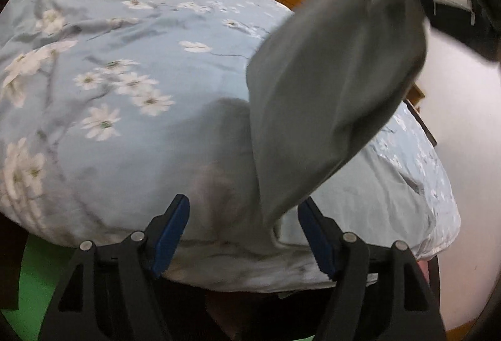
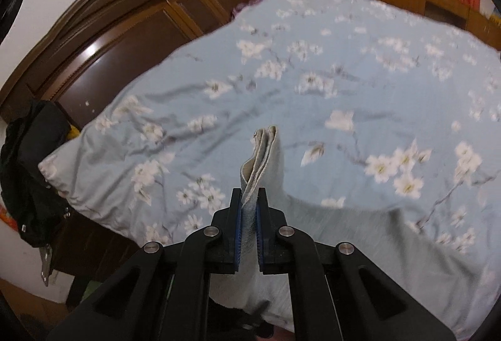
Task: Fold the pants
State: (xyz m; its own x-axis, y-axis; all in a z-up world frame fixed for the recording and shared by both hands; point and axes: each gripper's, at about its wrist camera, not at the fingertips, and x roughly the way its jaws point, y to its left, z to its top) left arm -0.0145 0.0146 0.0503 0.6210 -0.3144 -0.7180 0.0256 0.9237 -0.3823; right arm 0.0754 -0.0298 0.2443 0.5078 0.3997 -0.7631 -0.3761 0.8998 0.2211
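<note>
- Right gripper [image 2: 249, 200] pinches a bunched edge of the grey pants [image 2: 360, 247], lifted off the bed [image 2: 313, 65].
- Left gripper [image 1: 244, 212] is spread wide, gripping nothing, over the bed's near edge.

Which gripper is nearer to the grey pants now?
Right. The right gripper is shut on the grey pants; the left gripper is open, the cloth hanging between its fingers.
</note>
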